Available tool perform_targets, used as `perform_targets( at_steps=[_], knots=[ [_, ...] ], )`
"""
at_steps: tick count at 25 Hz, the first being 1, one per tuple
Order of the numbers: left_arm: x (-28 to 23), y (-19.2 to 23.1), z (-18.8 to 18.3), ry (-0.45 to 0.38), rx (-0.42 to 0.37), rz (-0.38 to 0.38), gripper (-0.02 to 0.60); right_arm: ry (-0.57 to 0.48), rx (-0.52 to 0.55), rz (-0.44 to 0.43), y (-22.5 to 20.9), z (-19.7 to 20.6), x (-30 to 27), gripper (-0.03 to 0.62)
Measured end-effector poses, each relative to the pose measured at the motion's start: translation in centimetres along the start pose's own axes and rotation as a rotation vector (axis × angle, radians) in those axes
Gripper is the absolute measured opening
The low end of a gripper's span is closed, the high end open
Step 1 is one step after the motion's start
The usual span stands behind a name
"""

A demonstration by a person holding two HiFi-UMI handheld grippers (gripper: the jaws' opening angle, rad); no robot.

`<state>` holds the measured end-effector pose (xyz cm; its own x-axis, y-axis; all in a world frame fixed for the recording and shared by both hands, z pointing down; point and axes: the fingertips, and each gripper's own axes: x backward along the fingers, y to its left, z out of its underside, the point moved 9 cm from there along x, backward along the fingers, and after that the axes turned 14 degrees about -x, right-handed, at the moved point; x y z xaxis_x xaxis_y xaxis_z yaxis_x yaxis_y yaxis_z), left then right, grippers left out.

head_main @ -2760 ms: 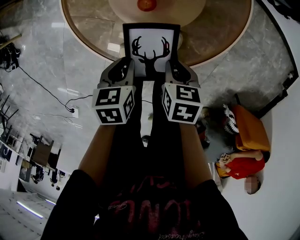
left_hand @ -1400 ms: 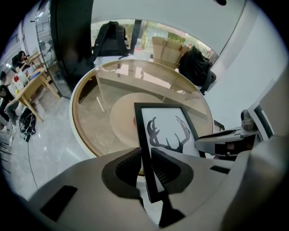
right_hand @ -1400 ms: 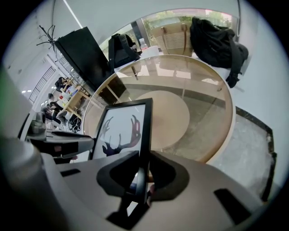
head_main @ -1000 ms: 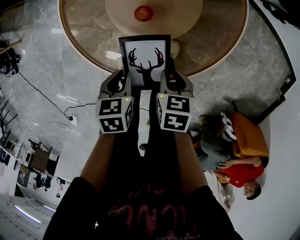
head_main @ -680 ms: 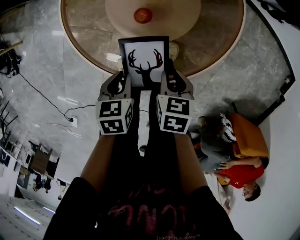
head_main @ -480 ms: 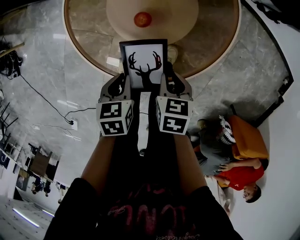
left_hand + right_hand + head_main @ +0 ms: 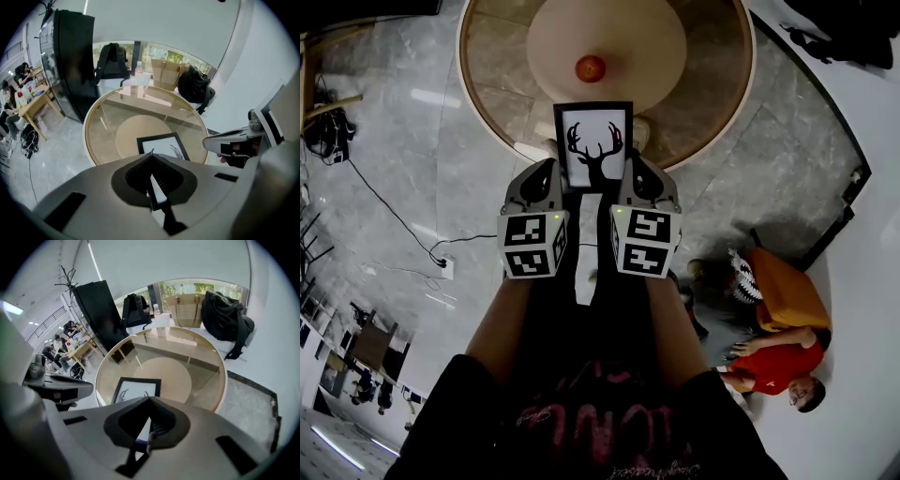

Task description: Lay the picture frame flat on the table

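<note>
The picture frame (image 7: 594,142), black-rimmed with a deer-head silhouette on white, is held over the near edge of the round glass table (image 7: 703,103). My left gripper (image 7: 551,180) is shut on its lower left edge and my right gripper (image 7: 632,180) on its lower right edge. In the left gripper view the frame (image 7: 161,145) reaches out over the glass, its thin edge pinched between the jaws (image 7: 151,180). The right gripper view shows the frame (image 7: 137,391) likewise, clamped in the jaws (image 7: 149,427). Whether the frame touches the glass I cannot tell.
A red round thing (image 7: 590,67) sits at the table's middle over a beige round base (image 7: 637,47). Two people (image 7: 773,361) and an orange bag (image 7: 780,286) are on the floor at right. A cable (image 7: 394,206) runs at left. A black cabinet (image 7: 70,61) and bags (image 7: 225,319) stand behind the table.
The head view has pulled back, so table and frame look smaller and sit lower in the picture. Both grippers keep hold of the frame and have drawn slightly closer together.
</note>
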<state>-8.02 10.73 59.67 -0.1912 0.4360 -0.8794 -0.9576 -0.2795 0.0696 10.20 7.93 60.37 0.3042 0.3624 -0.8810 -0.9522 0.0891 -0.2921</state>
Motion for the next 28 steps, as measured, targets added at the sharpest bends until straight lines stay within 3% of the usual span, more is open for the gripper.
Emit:
perform_targets(
  at_steps=[15,19,28],
  knots=[
    [10.8,4.3,-9.6,-0.248,-0.136,-0.024,0.009,-0.244,0.076,-0.019,7.7,-8.2,10.6,0.021],
    [13.9,4.5,-10.5,-0.301,-0.164,-0.030,0.009,-0.301,0.073,-0.005,8.9,-9.2,13.1,0.020],
    [18.1,5.1,-10.7,-0.337,-0.135,-0.030,0.009,-0.352,0.039,-0.004,11.5,-9.6,16.8,0.020]
  ],
)
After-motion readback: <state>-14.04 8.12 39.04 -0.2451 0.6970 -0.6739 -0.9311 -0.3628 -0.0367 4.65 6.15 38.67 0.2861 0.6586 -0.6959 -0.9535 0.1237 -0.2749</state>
